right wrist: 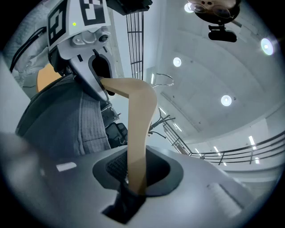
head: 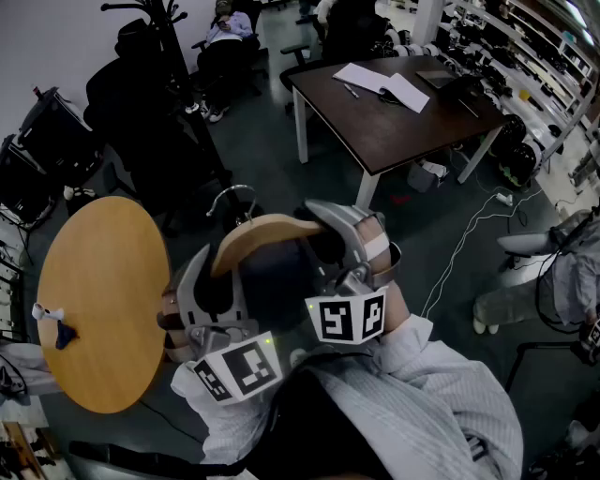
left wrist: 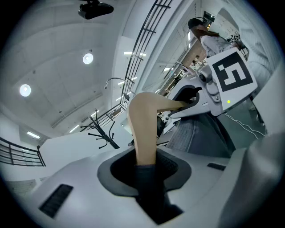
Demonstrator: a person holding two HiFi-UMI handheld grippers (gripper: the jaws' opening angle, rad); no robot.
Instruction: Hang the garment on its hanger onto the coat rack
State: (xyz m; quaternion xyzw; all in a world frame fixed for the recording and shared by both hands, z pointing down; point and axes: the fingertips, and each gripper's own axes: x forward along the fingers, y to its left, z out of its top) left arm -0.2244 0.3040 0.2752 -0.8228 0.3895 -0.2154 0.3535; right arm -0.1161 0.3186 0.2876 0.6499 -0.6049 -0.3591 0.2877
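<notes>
The step in hand looks like the carry: the hanger is up off any surface and its hook is not yet on a peg.

At the far left of the head view lies a round table (head: 94, 300). Beyond it, at the upper left, stands the black coat rack (head: 155, 23), with dark things already on it, well apart from both tools.

The left gripper (head: 217, 272) is clenched on the left arm of the wooden hanger (head: 267, 232). Its own view shows the 2 jaws closed partway round the wood, with dark cloth of the garment (left wrist: 149, 187) caught between them just below.

The metal hook (head: 232, 195) rises from the hanger's middle, free and pointing toward the rack.

The right gripper (head: 342, 246) grasps the other arm in the same way, its jaws narrowed onto wood and dark fabric.

Further right stands a dark desk (head: 394, 108), clear of the path.

The next move, as I judge it, calls for lifting both tools together toward the rack, keeping the hanger level and turning the hook's opening to meet a bare peg.
</notes>
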